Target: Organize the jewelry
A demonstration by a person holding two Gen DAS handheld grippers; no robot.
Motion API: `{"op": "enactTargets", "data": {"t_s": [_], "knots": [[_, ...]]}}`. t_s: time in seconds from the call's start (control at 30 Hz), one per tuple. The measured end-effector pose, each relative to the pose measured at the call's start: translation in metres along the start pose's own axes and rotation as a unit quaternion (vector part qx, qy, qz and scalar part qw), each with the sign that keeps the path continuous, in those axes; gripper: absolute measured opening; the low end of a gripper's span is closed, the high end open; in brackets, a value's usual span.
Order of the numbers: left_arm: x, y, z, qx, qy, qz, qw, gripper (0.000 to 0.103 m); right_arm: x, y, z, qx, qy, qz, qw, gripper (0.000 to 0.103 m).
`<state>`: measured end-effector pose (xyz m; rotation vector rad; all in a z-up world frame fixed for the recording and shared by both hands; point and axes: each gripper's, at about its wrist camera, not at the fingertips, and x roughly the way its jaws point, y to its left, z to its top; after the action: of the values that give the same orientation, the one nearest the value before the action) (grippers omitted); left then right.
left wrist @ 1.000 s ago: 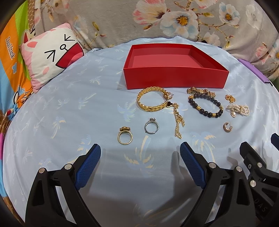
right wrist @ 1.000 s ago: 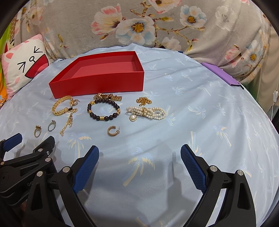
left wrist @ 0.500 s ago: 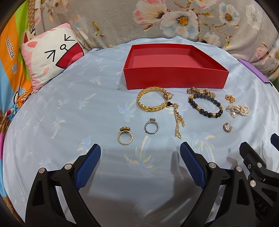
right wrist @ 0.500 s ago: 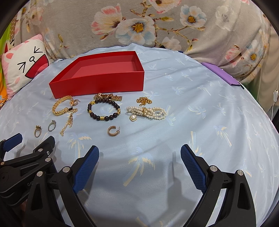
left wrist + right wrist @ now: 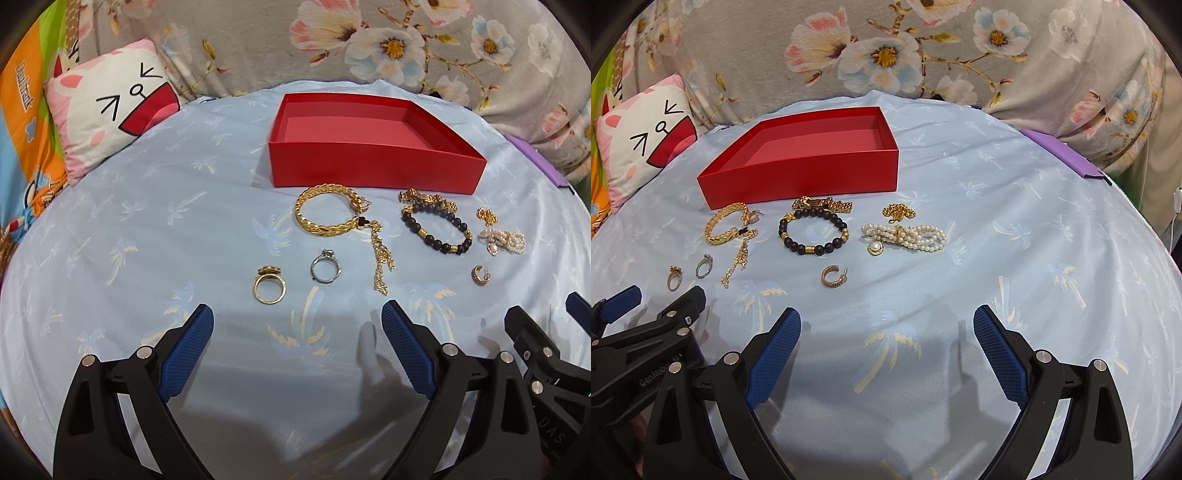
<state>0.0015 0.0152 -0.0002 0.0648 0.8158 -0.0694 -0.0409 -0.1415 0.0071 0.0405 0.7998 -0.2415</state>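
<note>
An empty red box (image 5: 373, 173) (image 5: 798, 184) sits on the pale blue cloth, with the jewelry laid out in front of it. From left: a gold ring (image 5: 269, 286) (image 5: 674, 277), a silver ring (image 5: 325, 266) (image 5: 703, 266), a gold bangle (image 5: 327, 212) (image 5: 726, 227) with a gold chain (image 5: 382, 260), a dark bead bracelet (image 5: 437, 229) (image 5: 812, 232), a gold hoop earring (image 5: 480, 275) (image 5: 833, 277) and a pearl bracelet (image 5: 504, 238) (image 5: 905, 236). My left gripper (image 5: 297, 328) stands open just short of the rings. My right gripper (image 5: 886, 328) is open, nearer than the earring.
A cat-face cushion (image 5: 110, 110) lies at the far left, a flowered fabric (image 5: 923, 48) rises behind the box, and a purple flat object (image 5: 1060, 151) rests at the cloth's right edge. Bare blue cloth (image 5: 1034, 240) stretches to the right of the pearls.
</note>
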Motion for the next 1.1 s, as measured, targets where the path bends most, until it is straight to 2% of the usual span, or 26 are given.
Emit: {"op": "enactTargets", "data": {"t_s": [0.13, 0.4, 0.63, 0.9, 1.1], "knots": [[0.001, 0.012, -0.001, 0.006, 0.006, 0.004, 1.0000, 0.090, 0.003, -0.008, 0.005, -0.003, 0.003, -0.006, 1.000, 0.093], [0.001, 0.033, 0.004, -0.001, 0.015, -0.002, 0.9999, 0.091, 0.014, -0.039, 0.035, -0.001, -0.009, -0.007, 1.000, 0.093], [0.013, 0.035, 0.011, -0.004, 0.027, -0.007, 0.9996, 0.091, 0.039, -0.045, 0.055, -0.014, 0.002, 0.014, 1.000, 0.084], [0.024, 0.028, 0.016, -0.004, 0.030, -0.012, 0.9995, 0.090, 0.065, -0.043, 0.064, -0.027, 0.030, 0.046, 0.998, 0.081], [0.026, 0.029, 0.016, -0.004, 0.031, -0.012, 0.9994, 0.090, 0.075, -0.037, 0.062, -0.025, 0.052, 0.084, 0.995, 0.064]]}}
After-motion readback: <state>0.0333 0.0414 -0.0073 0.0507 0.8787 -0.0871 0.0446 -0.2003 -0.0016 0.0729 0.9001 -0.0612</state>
